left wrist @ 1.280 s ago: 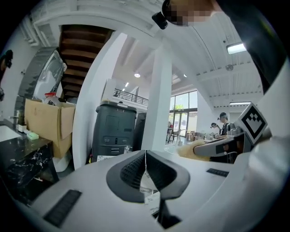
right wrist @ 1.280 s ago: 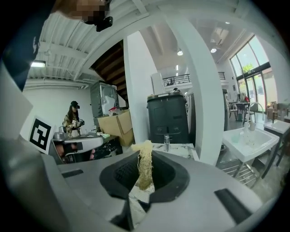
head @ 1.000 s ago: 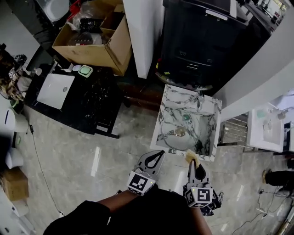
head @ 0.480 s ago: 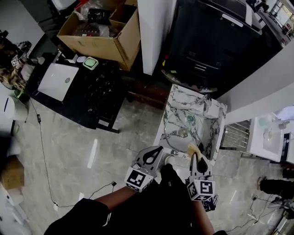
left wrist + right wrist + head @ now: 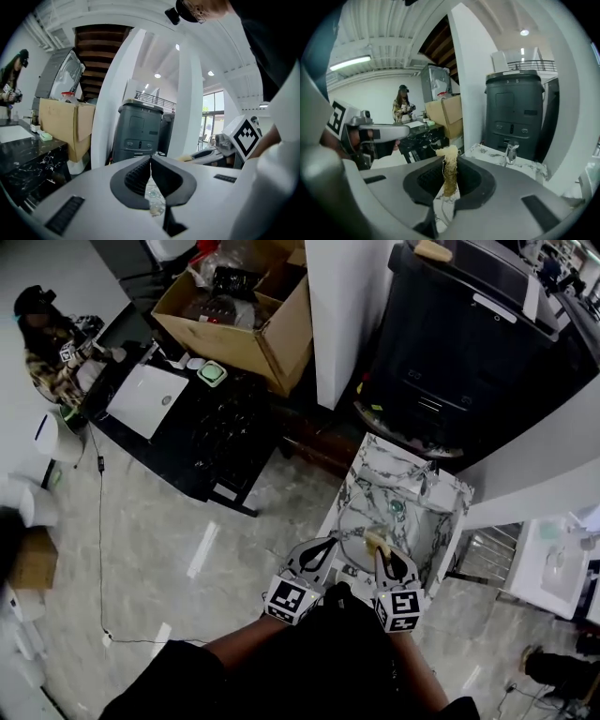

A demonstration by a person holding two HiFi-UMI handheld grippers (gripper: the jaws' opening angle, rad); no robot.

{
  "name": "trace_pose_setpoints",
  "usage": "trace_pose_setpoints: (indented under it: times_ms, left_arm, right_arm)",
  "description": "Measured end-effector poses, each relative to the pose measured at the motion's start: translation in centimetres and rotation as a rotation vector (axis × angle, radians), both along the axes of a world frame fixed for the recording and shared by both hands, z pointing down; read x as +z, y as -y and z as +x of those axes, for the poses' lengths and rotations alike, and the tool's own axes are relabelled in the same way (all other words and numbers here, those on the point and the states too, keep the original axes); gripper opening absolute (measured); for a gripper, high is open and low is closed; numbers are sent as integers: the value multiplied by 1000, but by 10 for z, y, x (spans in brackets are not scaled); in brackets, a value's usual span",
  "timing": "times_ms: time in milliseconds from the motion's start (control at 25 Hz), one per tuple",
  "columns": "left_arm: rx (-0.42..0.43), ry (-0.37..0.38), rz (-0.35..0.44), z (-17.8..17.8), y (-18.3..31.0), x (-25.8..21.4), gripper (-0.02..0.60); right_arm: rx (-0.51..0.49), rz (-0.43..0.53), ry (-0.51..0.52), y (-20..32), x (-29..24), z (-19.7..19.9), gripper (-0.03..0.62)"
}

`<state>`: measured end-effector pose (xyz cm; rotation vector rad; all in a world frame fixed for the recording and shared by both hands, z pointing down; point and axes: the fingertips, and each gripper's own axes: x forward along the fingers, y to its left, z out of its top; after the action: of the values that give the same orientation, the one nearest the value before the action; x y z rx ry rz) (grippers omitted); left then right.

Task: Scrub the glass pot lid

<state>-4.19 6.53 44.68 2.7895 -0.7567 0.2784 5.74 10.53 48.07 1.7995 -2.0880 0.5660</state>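
Note:
The glass pot lid (image 5: 360, 524) lies in the marble sink (image 5: 441, 521), partly hidden behind my grippers. My right gripper (image 5: 376, 544) hangs over the sink's near edge, shut on a yellow loofah scrubber (image 5: 374, 540). In the right gripper view the scrubber (image 5: 450, 172) stands upright between the shut jaws of the gripper (image 5: 449, 161). My left gripper (image 5: 327, 544) sits just left of it at the sink's near left corner. In the left gripper view that gripper (image 5: 151, 162) has its tips pressed together with nothing held.
A faucet (image 5: 424, 486) stands at the sink's back; it shows in the right gripper view as the faucet (image 5: 509, 152). Behind the sink are a dark bin (image 5: 459, 343) and a white pillar (image 5: 347, 306). A black counter (image 5: 187, 427) and cardboard box (image 5: 248, 310) lie left, with a person (image 5: 47, 343) there.
The view has closed in on the sink. Both grippers moved forward and now reach over its near edge, the right still carrying the scrubber.

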Motion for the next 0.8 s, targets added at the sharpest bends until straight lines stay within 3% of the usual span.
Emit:
trace_pose_setpoints:
  times_ms: [400,640,800]
  left_arm:
    - [-140,43,-26,26,10,37,17]
    - [-120,66,-70,36,10,61,17]
    - [-157,76,-82,38,14,79,17]
  right_arm:
    - [-285,-136,8,27,85,3,60]
    - [-399,-188,-22,37,134,0,60]
    - [-464,-255,-22,40,166,-5,60]
